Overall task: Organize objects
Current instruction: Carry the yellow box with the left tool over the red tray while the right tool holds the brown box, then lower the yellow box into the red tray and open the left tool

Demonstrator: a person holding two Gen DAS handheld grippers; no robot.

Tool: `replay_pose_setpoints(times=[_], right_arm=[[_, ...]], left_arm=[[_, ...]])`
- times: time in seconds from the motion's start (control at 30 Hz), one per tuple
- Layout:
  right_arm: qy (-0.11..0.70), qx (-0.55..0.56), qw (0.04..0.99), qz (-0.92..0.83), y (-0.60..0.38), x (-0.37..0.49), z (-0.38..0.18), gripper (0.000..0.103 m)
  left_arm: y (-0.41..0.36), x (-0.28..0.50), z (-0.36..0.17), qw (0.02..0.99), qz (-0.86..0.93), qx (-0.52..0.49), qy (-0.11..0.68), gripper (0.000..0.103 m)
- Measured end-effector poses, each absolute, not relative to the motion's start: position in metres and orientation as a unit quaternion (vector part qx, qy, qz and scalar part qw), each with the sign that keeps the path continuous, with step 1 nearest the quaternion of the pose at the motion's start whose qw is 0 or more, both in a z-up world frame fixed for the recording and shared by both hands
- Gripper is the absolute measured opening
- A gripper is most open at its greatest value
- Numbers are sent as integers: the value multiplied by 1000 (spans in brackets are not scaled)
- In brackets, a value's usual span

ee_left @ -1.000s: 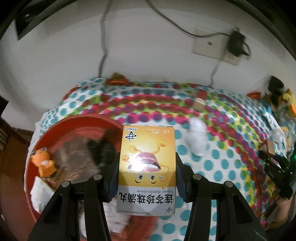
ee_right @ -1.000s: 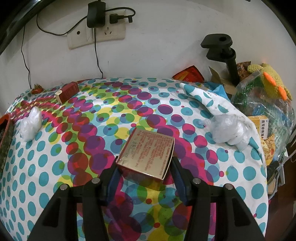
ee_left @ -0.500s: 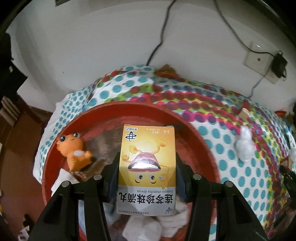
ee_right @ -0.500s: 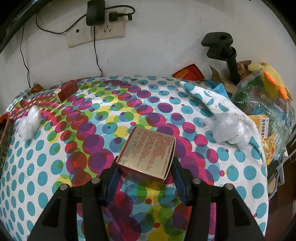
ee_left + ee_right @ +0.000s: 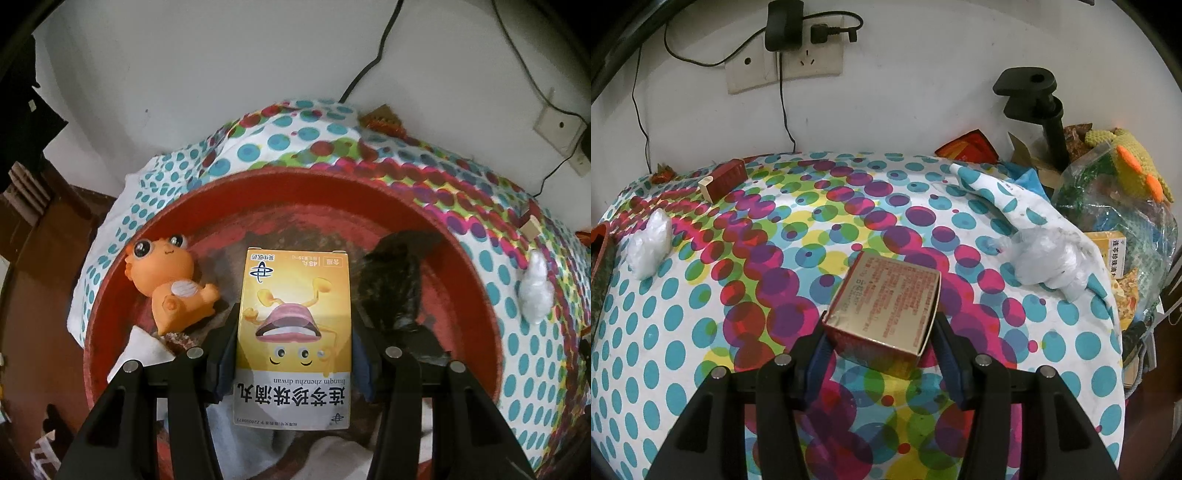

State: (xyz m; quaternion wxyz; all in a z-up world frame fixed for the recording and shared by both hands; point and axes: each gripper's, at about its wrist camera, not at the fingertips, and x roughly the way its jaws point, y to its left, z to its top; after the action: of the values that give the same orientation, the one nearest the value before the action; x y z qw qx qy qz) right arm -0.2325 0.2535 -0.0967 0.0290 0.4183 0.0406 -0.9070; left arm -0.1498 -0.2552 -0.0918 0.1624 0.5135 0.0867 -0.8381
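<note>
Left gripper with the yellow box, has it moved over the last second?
Yes. The left gripper, shut on the yellow medicine box, swung left over the red basin; the wall socket slid to the view's right edge.

My left tool (image 5: 293, 354) clamps the yellow medicine box (image 5: 293, 332) mid-frame over the red basin (image 5: 476, 291), orange toy (image 5: 166, 273) at left.

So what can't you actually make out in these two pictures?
- Left view: the yellow box in the left tongs hides the middle of the red bowl; the dark lump beside it is too blurred to identify.
- Right view: the gold box has print too small to read, and its underside is hidden, so contact with the cloth is unclear.
</note>
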Motion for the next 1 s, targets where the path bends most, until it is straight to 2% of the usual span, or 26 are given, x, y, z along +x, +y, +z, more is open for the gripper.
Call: replay_pose_setpoints(times=[0.67, 1.0], right_arm=[[56, 421, 21, -905, 248, -232, -98, 53], [59, 421, 20, -905, 248, -233, -99, 53]], left_arm=[[-271, -151, -112, 162, -833, 521, 94, 48], [-266, -148, -103, 154, -839, 513, 92, 60]])
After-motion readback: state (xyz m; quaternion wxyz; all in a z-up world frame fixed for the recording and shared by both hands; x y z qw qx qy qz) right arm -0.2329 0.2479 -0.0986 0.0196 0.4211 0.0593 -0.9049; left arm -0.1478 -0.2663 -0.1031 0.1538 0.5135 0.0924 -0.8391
